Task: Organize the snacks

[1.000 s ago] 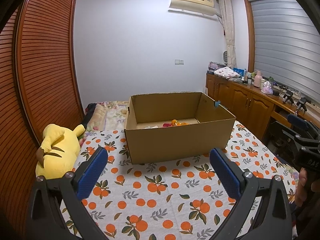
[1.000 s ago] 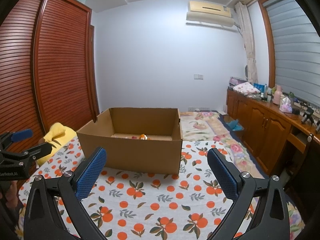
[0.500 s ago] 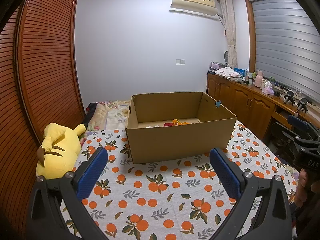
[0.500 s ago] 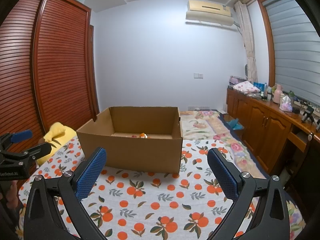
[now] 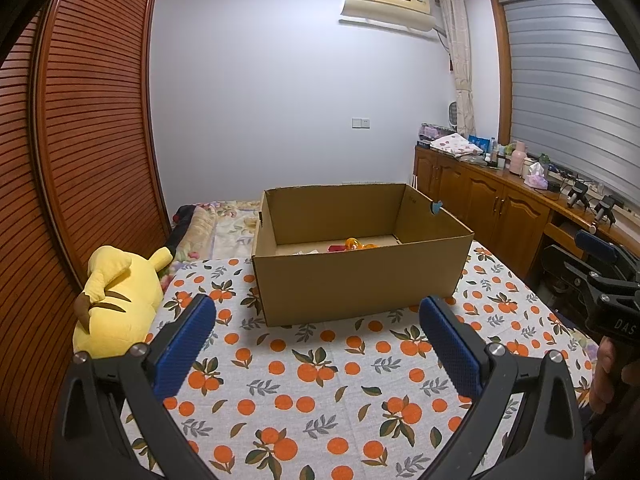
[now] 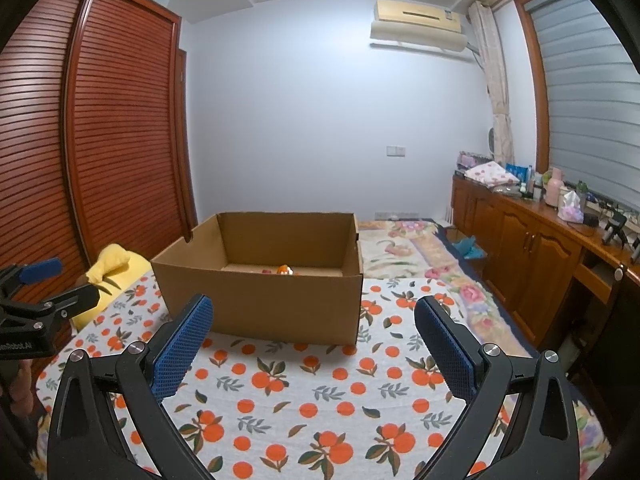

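The left gripper (image 5: 318, 344) and right gripper (image 6: 314, 342) both hang spread wide and empty above the orange-print tablecloth (image 5: 320, 396), short of the cardboard box (image 5: 360, 276), where snacks (image 5: 352, 245) lie at its far end.

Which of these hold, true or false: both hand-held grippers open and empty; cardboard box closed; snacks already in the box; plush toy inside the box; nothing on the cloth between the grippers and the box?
1. Both hand-held grippers, left and right, are open and empty. True.
2. The cardboard box is closed. False: its top is open.
3. Some snacks lie on the box floor. True, only partly visible over the near wall.
4. The yellow plush toy is inside the box. False: it lies outside, left of the box at the edge of the tablecloth.
5. No loose item lies on the cloth between the grippers and the box. True.
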A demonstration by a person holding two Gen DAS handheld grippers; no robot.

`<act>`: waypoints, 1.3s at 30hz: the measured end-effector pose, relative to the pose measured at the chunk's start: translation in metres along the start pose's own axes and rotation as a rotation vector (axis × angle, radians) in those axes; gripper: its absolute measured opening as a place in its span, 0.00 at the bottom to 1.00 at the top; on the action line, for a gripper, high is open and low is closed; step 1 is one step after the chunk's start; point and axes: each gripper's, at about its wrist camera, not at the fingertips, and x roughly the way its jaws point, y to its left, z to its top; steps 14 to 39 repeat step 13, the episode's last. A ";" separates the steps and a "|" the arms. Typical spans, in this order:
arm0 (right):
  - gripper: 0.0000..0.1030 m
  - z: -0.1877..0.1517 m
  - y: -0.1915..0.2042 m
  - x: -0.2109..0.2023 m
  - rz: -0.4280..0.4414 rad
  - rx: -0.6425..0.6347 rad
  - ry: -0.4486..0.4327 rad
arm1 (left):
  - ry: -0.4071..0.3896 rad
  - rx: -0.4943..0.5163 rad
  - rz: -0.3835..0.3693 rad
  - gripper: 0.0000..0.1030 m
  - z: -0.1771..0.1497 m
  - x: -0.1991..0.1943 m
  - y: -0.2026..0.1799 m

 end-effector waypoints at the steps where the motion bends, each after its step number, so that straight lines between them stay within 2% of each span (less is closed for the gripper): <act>1: 1.00 0.000 0.000 0.000 -0.001 0.000 0.001 | 0.000 0.001 0.000 1.00 0.000 0.000 -0.001; 39: 1.00 0.000 0.000 -0.001 -0.001 0.000 0.001 | 0.000 -0.001 0.000 1.00 0.000 0.000 0.000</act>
